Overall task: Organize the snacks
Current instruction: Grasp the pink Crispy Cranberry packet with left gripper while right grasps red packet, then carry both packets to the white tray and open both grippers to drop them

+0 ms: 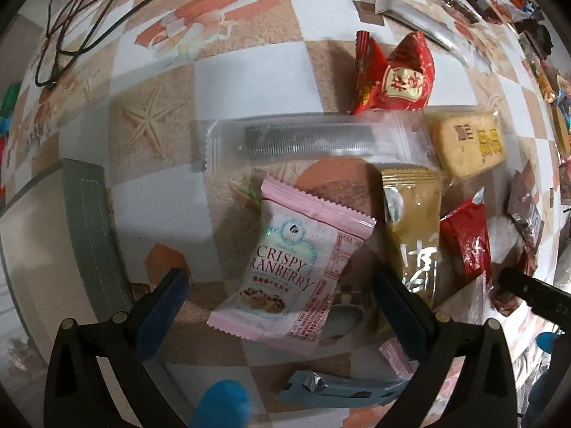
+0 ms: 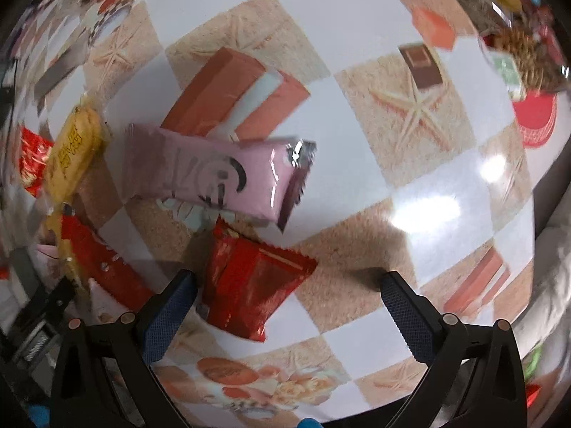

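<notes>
In the left wrist view my left gripper point(image 1: 280, 296) is open just above the table, its jaws on either side of a pink Crispy Cranberry packet point(image 1: 292, 267). Beside it lie a gold packet point(image 1: 414, 232), a small red packet point(image 1: 465, 239), a clear packet with a dark stick point(image 1: 307, 141), a red candy bag point(image 1: 396, 75) and a yellow biscuit point(image 1: 467, 144). In the right wrist view my right gripper point(image 2: 289, 297) is open and empty over a red packet point(image 2: 249, 285), with a pink bar point(image 2: 214, 174) beyond it and a yellow biscuit point(image 2: 71, 149) at left.
A grey-edged box point(image 1: 82, 235) stands at the left of the left wrist view, and black cables point(image 1: 78, 18) lie at the far left. More snacks crowd the right edge point(image 1: 546, 82). A red-lidded container point(image 2: 535, 121) sits at the right of the right wrist view.
</notes>
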The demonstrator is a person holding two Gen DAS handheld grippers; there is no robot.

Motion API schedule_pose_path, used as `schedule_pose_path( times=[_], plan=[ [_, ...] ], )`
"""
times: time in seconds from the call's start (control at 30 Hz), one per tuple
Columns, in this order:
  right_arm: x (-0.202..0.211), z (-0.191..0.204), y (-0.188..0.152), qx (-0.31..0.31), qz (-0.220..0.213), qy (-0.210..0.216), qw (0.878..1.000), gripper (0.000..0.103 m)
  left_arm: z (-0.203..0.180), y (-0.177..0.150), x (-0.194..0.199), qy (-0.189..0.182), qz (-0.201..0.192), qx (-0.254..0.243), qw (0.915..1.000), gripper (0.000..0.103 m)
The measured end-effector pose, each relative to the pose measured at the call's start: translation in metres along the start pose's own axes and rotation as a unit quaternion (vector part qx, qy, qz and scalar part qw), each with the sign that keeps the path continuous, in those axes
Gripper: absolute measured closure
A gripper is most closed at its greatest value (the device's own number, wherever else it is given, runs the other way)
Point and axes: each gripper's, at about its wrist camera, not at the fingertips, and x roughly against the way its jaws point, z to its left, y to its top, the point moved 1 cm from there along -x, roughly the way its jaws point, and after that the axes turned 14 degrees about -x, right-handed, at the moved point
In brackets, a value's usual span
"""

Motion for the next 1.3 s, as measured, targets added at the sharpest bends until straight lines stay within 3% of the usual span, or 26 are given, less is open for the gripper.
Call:
schedule_pose_path(
  times=[0.17,0.27,0.37,0.5,0.53,0.57,0.63,0.87,1.1,1.3],
  plan=[
    [0.000,0.007,-0.006,-0.006,-0.011,0.003,1.000,0.000,0.000,-0.005,-0.001,0.002,0.001,0.001,1.0000,0.000],
    [-0.002,0.010,-0.003,0.007,0.016,-0.007,1.000,0.000,0.000,-0.012,-0.004,0.001,0.013,0.004,0.9999,0.000],
    [-0.002,0.014,0.000,0.018,0.011,-0.008,1.000,0.004,-0.011,-0.031,0.016,0.002,0.008,-0.004,1.0000,0.014],
    [0.008,0.032,-0.013,0.059,-0.016,-0.009,0.998,0.032,-0.023,-0.027,0.027,0.010,-0.006,-0.030,0.9995,0.039],
    [0.010,0.034,-0.015,0.063,-0.017,-0.009,0.998,0.042,-0.023,-0.025,0.031,0.009,-0.007,-0.029,0.9995,0.054],
    [0.011,0.037,-0.016,0.066,-0.017,-0.009,0.998,0.047,-0.023,-0.024,0.033,0.006,-0.008,-0.025,0.9996,0.058],
    [0.013,0.041,-0.019,0.075,-0.016,-0.004,0.997,0.069,-0.023,-0.023,0.034,-0.005,-0.005,-0.014,0.9999,0.059],
    [0.028,0.032,-0.033,0.095,-0.004,0.057,0.994,0.070,-0.022,-0.043,0.055,-0.019,-0.032,-0.007,0.9993,0.059],
    [0.049,0.021,-0.055,0.101,-0.005,0.082,0.991,0.070,-0.032,-0.078,0.086,-0.022,-0.061,-0.016,0.9978,0.059],
    [0.060,0.035,-0.091,0.133,-0.015,0.092,0.987,0.070,-0.030,-0.110,0.107,-0.017,-0.079,-0.001,0.9967,0.059]
  ],
)
